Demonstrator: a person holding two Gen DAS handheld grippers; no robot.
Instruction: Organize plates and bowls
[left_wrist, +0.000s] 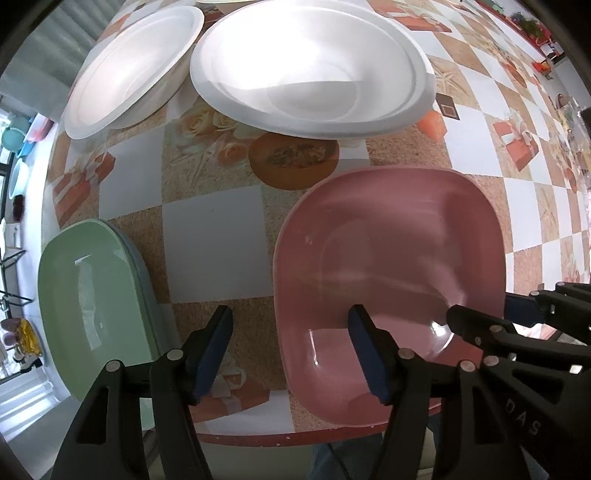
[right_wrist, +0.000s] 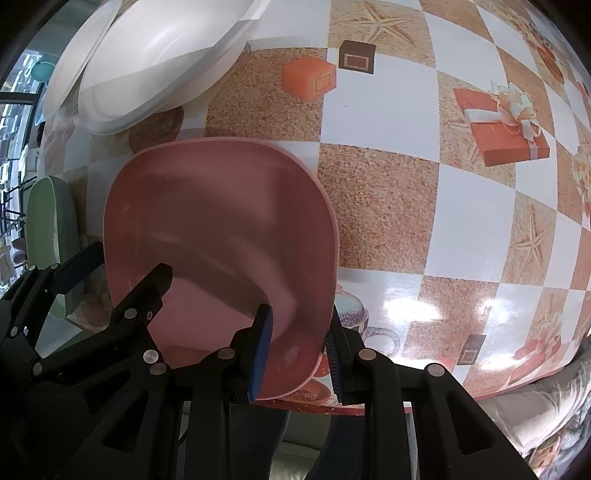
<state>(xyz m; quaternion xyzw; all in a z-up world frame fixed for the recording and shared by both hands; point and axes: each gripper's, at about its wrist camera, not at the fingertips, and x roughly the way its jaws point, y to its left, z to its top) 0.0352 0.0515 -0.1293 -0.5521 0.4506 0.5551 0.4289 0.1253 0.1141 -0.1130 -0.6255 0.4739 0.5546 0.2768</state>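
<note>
Pink square bowl (right_wrist: 221, 236) sits at the table's near edge, its rim pinched between my right gripper (right_wrist: 299, 354) fingers. My left gripper (left_wrist: 291, 354) hangs wide apart, holding nothing, one finger over the bowl. Green plate (left_wrist: 92, 295) lies left; two white foam bowls (left_wrist: 310, 70) beyond on the checkered tablecloth (right_wrist: 424, 221).

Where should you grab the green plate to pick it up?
Grip the green plate by its thin rim on the edge nearest the left hand-held gripper, coming from the table's front edge. It lies flat on a bluish plate, so only the rim gives a finger something to pinch. The left hand-held gripper is open; the right hand-held gripper is shut on the pink plate.
</note>
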